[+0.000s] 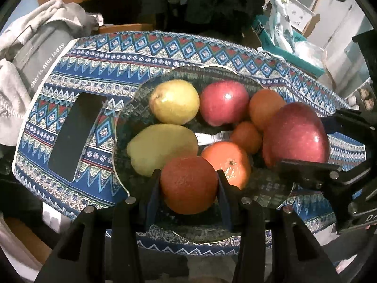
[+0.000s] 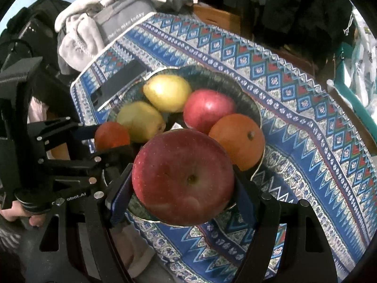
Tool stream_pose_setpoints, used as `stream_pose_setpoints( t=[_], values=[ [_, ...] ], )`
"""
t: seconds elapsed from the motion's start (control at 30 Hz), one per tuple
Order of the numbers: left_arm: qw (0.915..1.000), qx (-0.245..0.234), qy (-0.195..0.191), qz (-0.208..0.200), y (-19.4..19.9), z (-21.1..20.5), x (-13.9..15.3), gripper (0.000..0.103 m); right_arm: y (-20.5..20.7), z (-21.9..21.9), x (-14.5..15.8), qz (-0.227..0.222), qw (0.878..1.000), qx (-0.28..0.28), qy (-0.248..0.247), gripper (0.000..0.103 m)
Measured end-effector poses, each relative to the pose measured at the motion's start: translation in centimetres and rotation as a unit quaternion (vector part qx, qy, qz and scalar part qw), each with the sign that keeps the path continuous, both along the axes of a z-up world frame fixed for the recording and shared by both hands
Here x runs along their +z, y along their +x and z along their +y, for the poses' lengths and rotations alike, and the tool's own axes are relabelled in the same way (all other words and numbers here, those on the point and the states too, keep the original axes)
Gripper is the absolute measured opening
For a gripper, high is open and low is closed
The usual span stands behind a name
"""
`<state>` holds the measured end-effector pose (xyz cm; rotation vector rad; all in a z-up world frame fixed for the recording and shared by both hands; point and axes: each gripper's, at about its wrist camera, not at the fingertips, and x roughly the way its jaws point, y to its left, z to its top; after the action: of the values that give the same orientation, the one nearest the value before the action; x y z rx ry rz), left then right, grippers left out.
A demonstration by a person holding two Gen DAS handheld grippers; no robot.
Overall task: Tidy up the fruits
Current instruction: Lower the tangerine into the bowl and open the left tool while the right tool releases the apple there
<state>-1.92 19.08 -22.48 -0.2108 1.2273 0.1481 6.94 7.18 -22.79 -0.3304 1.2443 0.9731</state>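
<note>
On the blue patterned tablecloth (image 1: 99,70) stands a dark glass fruit bowl (image 1: 132,108). The left gripper (image 1: 188,188) clamps a dark orange (image 1: 188,186), the right gripper (image 2: 182,188) a big red apple (image 2: 182,176), both over the bowl; next, probably, each fruit needs a free place.

Both feeds come to me dim and warm-tinted, with the room behind falling into near black. Light seems to come from above: I see a small white glint on the top of the red apple (image 1: 224,102) in the left wrist view and a soft bright patch on the yellow pear (image 2: 167,92) in the right wrist view. Fisheye bending is strong; the patterned tablecloth (image 1: 146,54) curves into an arc and the corners are vignetted black. The large apple (image 2: 183,176) close to the right lens looks soft, slightly smeared. Fine detail is grainy, and the far clutter is blurred.
</note>
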Motion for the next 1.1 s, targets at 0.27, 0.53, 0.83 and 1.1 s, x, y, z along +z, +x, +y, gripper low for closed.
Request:
stream_pose_setpoints(
  t=[0.27,0.53,0.83,1.1],
  values=[
    [0.9998,-0.002,0.0,0.021,0.2,-0.3,-1.1,0.047,-0.3,0.3,-1.7,0.009,1.0,0.003,-0.029,0.077],
    [0.9996,-0.008,-0.005,0.028,0.2,-0.6,-1.1,0.058,0.3,-0.2,-2.8,0.016,0.999,-0.007,-0.047,0.078],
    [0.9998,-0.004,-0.004,0.021,0.0,-0.5,-0.1,0.069,0.6,-0.8,0.2,0.003,1.0,-0.02,-0.005,0.077],
    [1.0,0.001,-0.001,0.0,0.0,-0.8,2.0,0.073,0.4,-1.7,4.6,-0.079,0.996,-0.042,0.001,0.077]
  ],
)
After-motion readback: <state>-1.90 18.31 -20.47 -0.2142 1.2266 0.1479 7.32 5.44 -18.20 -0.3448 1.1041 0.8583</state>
